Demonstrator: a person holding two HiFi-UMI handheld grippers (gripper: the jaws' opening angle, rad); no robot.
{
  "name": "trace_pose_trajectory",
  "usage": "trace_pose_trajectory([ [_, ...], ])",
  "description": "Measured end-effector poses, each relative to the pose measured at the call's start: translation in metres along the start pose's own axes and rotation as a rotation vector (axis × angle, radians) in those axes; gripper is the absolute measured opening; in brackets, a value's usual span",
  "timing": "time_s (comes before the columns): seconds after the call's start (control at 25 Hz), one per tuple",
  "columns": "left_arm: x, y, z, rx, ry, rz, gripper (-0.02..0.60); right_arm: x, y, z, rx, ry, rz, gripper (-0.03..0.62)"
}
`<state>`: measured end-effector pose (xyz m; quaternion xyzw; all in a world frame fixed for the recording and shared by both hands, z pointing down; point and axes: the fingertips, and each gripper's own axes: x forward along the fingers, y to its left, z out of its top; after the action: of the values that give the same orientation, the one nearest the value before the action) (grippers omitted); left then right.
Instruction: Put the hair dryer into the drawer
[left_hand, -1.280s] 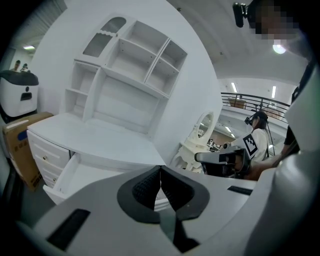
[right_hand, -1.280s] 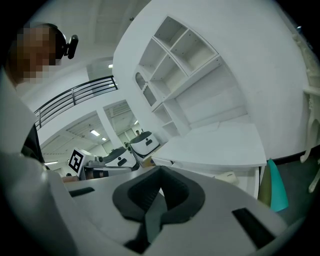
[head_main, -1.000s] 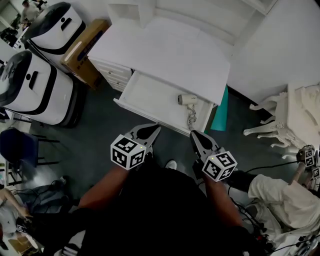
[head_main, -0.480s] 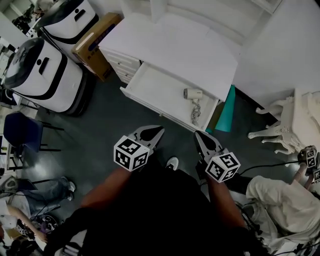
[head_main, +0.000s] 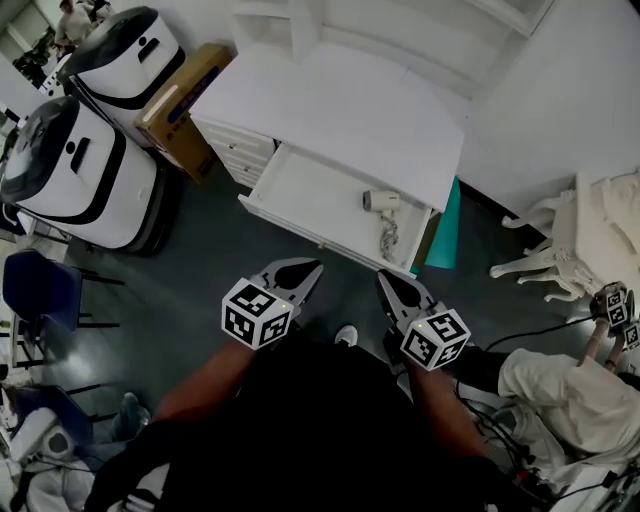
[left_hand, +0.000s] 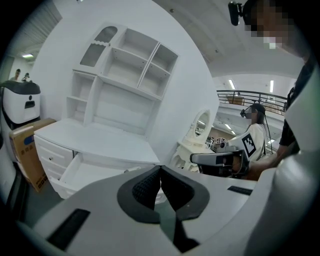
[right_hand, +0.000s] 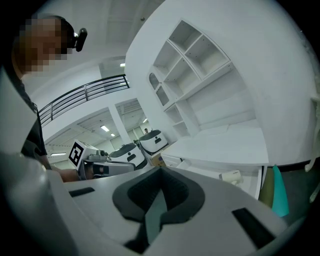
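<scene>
A white hair dryer (head_main: 377, 200) lies inside the open white drawer (head_main: 300, 190) of the dresser, at its right end, with its coiled cord (head_main: 387, 238) beside it; the right gripper view also catches the hair dryer (right_hand: 231, 175). My left gripper (head_main: 313, 268) and right gripper (head_main: 380, 280) hover over the dark floor in front of the drawer, a short way from its front edge. Both are shut with nothing between their jaws. In the left gripper view the jaws (left_hand: 160, 168) meet tip to tip; the right gripper (right_hand: 160, 171) looks the same.
The white dresser top (head_main: 330, 110) and shelving stand behind the drawer. Two white-and-black robot bodies (head_main: 75, 170) and a cardboard box (head_main: 175, 95) sit at the left. A teal board (head_main: 443, 230) leans at the dresser's right. A seated person (head_main: 560, 390) and an ornate white table (head_main: 590, 230) are at the right.
Both grippers stay shut and empty and keep their spacing. The head view has swung slightly, so the drawer and dresser shift in the picture; the hair dryer lies unmoved in the drawer.
</scene>
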<state>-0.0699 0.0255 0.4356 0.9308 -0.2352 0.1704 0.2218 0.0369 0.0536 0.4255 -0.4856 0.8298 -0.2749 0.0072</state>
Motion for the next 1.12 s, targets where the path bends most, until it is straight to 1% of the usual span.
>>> trace_pose_trajectory([
  [0.2,-0.012,0.014,-0.004,0.016,0.014,-0.027,0.011,0.011,0.011,-0.003,-0.013,-0.023,-0.042,0.025],
  [0.32,-0.018,0.02,-0.004,0.031,0.024,-0.043,0.011,0.015,0.013,-0.005,-0.002,-0.038,-0.07,0.025],
  [0.44,-0.022,0.026,-0.004,0.03,0.035,-0.055,0.011,0.019,0.015,-0.01,0.014,-0.035,-0.092,0.025],
  [0.72,-0.02,0.032,-0.003,0.031,0.044,-0.091,0.011,0.027,0.02,-0.01,0.029,-0.039,-0.117,0.025],
  [1.12,-0.016,0.04,-0.003,0.026,0.049,-0.107,0.011,0.026,0.013,-0.012,0.029,-0.032,-0.151,0.025],
])
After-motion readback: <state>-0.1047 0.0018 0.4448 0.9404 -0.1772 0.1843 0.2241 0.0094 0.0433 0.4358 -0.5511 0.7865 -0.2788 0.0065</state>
